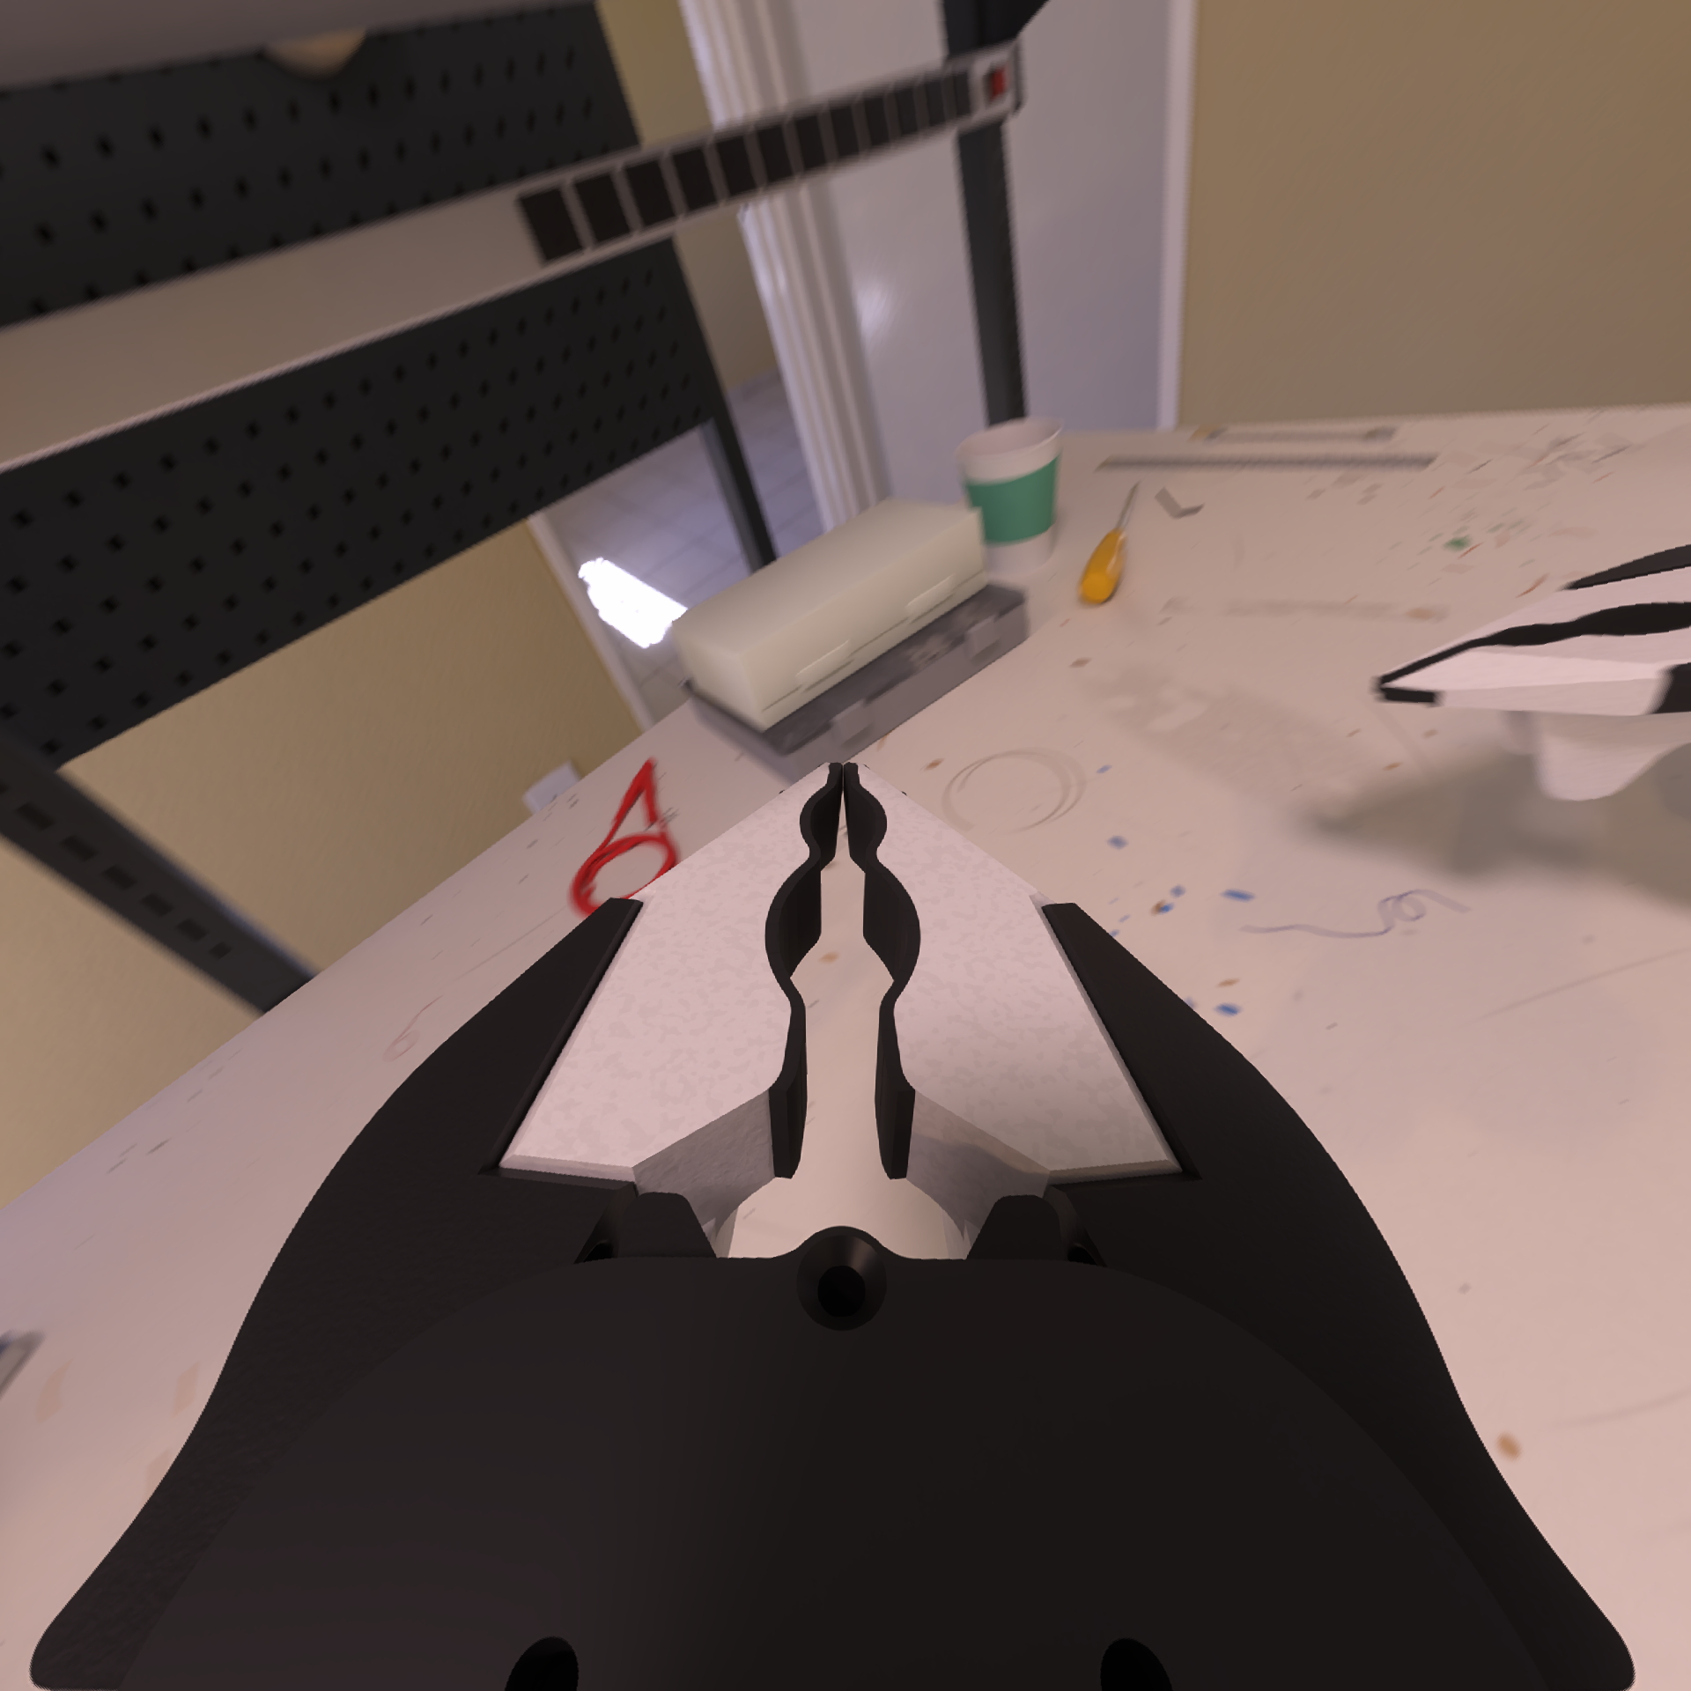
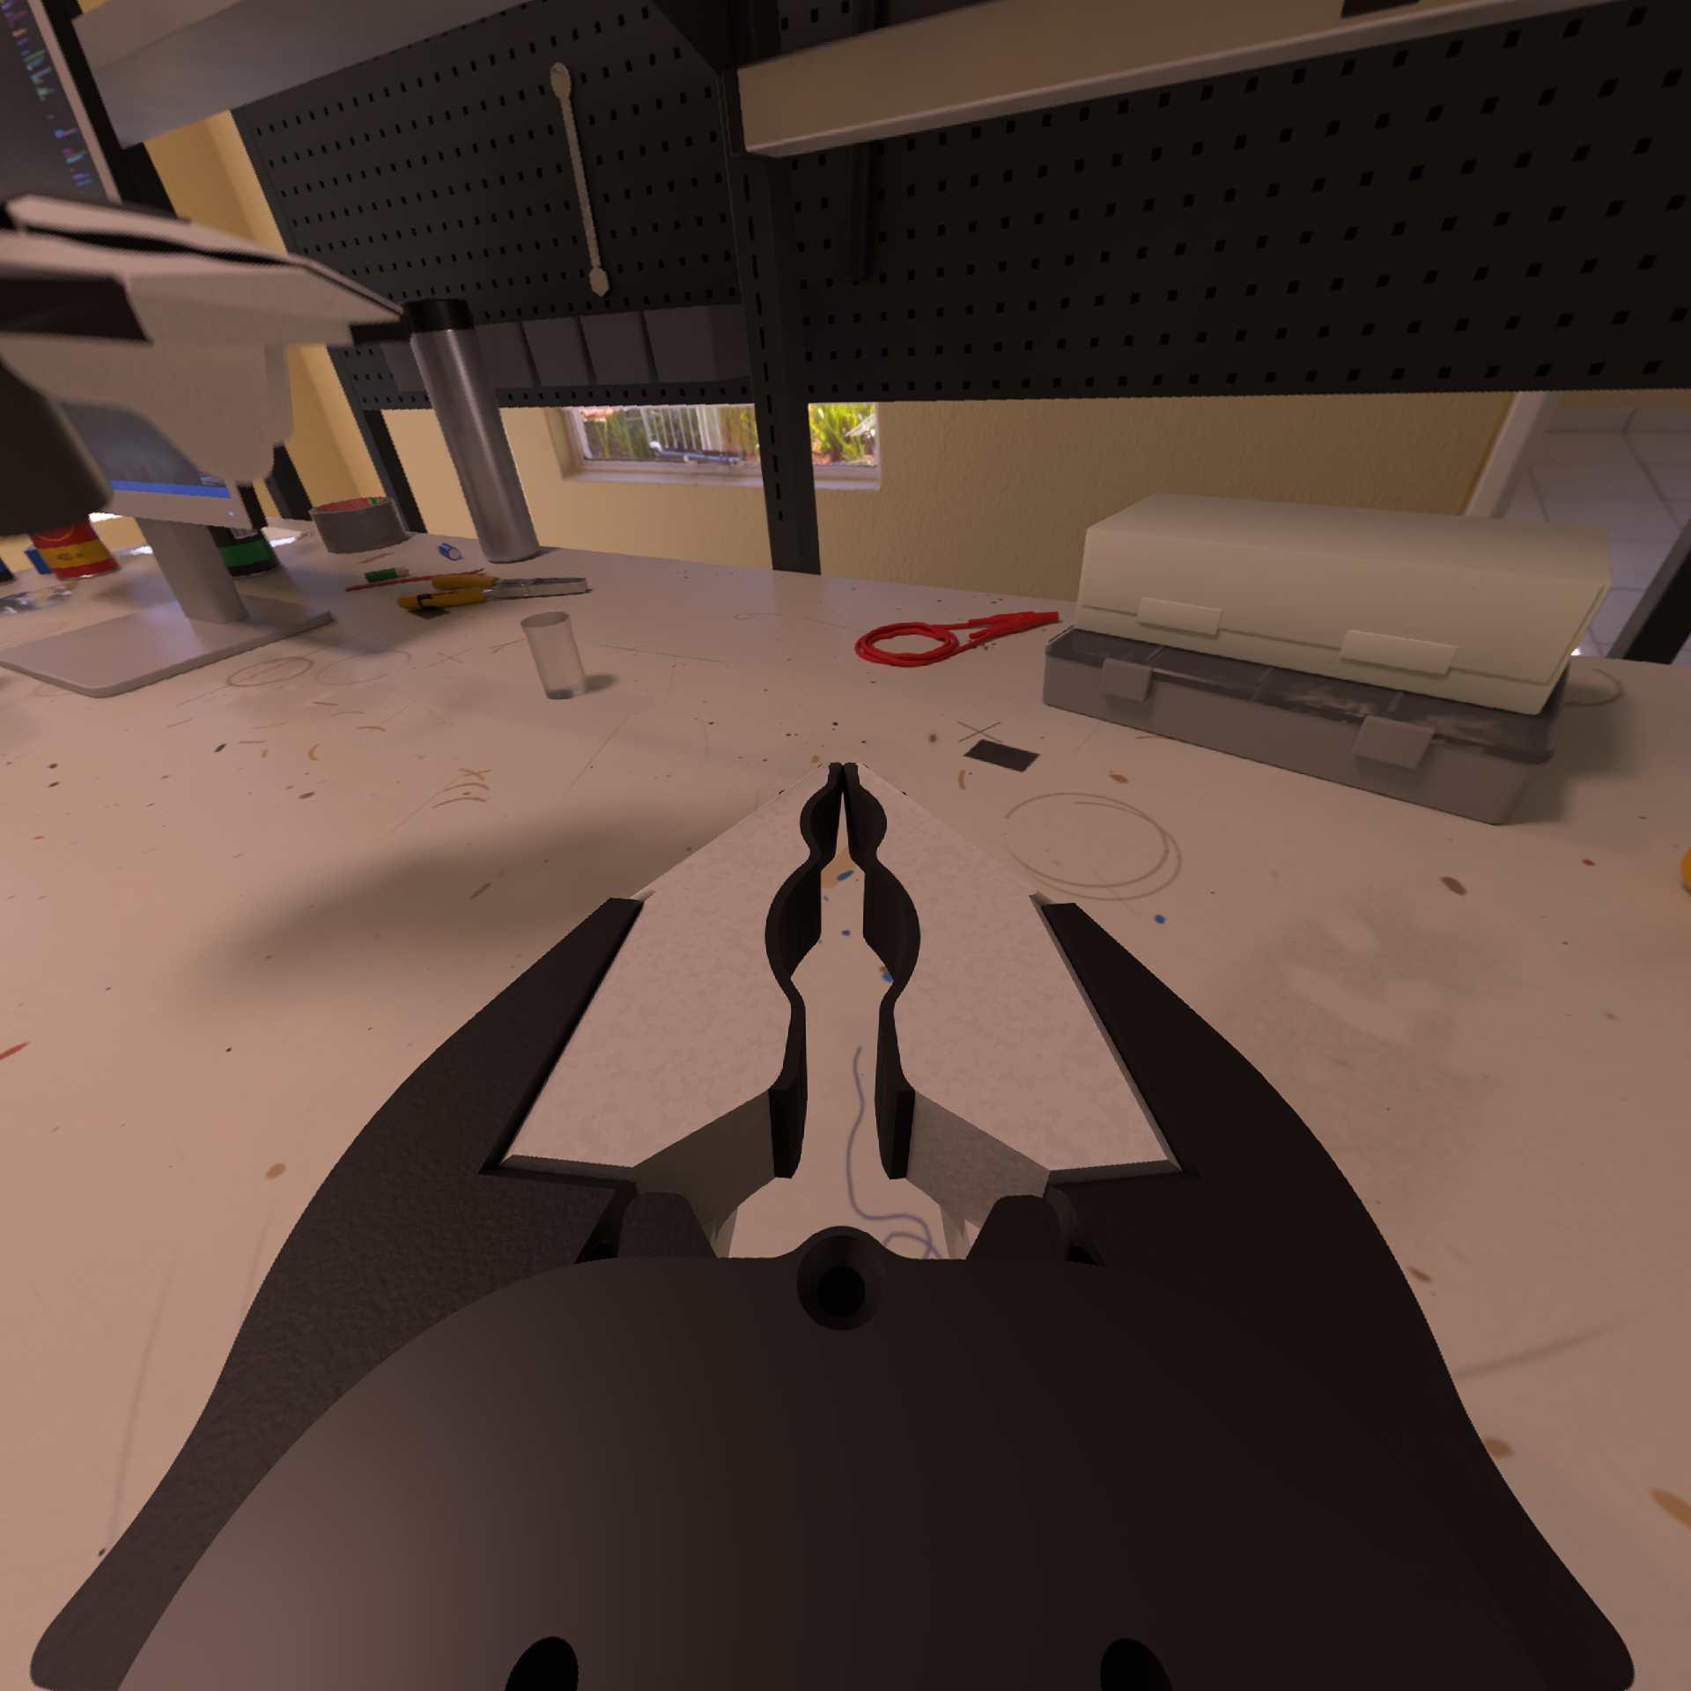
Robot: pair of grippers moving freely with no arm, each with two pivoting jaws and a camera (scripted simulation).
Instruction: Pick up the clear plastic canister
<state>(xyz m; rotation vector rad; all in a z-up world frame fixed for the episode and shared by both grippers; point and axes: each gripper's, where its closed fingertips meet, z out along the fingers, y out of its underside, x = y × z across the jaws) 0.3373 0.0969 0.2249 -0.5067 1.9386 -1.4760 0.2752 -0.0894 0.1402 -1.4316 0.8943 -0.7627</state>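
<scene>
The clear plastic canister stands upright on the workbench, seen in the right wrist view, far ahead and left of my right gripper. My right gripper is shut and empty, above the bench. My left gripper is shut and empty, above the bench near its edge; the canister does not show in its view. The left gripper also shows at the upper left of the right wrist view, and the right gripper at the right of the left wrist view.
A cream box on a grey case, a red cable coil, a tall metal flask, a tape roll, pliers and a monitor stand are on the bench. A green-banded cup and yellow screwdriver show too.
</scene>
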